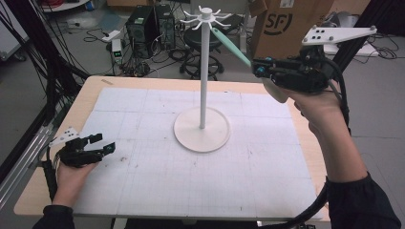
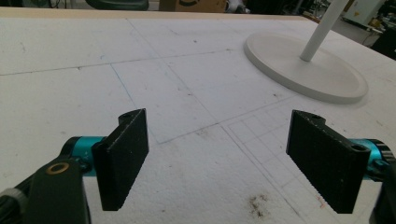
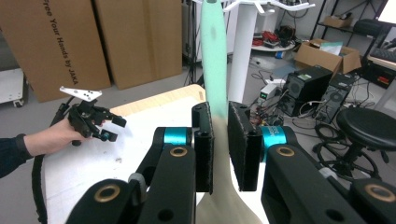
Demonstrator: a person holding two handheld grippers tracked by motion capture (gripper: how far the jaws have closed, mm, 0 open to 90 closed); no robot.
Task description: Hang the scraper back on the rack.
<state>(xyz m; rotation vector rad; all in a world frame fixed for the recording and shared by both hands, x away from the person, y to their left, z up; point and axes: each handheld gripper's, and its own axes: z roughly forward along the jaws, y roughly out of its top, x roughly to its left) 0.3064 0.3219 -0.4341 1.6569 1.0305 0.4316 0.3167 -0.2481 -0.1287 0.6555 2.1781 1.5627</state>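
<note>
The right gripper (image 1: 258, 67) sits high in the upper right of the high view, held up in the person's right hand (image 1: 320, 107), with its jaws clamped on a long utensil (image 1: 231, 46) that has a mint-green handle and a cream-coloured lower end. In the right gripper view the right gripper (image 3: 220, 144) has its two black pads pressed against either side of the utensil (image 3: 214, 56), just where the green handle gives way to the cream part, and the handle rises straight up the middle of the frame. In the high view the green handle slants up and to the left from the jaws, its far tip reaching close to the hook ring at the top of the white rack (image 1: 206, 19); whether the tip touches a hook cannot be told.

The rack's pole stands upright on a round white base (image 1: 188, 131) at the centre of the frame, resting on a white gridded mat (image 1: 157, 181) that covers most of the wooden tabletop (image 1: 90, 90).

The left gripper (image 1: 102, 143) lies low at the lower left of the high view, held in the left hand (image 1: 71, 174) just above the mat, its jaws apart with nothing between them. The left gripper view shows the left gripper (image 2: 217, 158) with its pads spread wide over the mat (image 2: 70, 93), and the rack's base (image 2: 280, 56) at the upper right.
</note>
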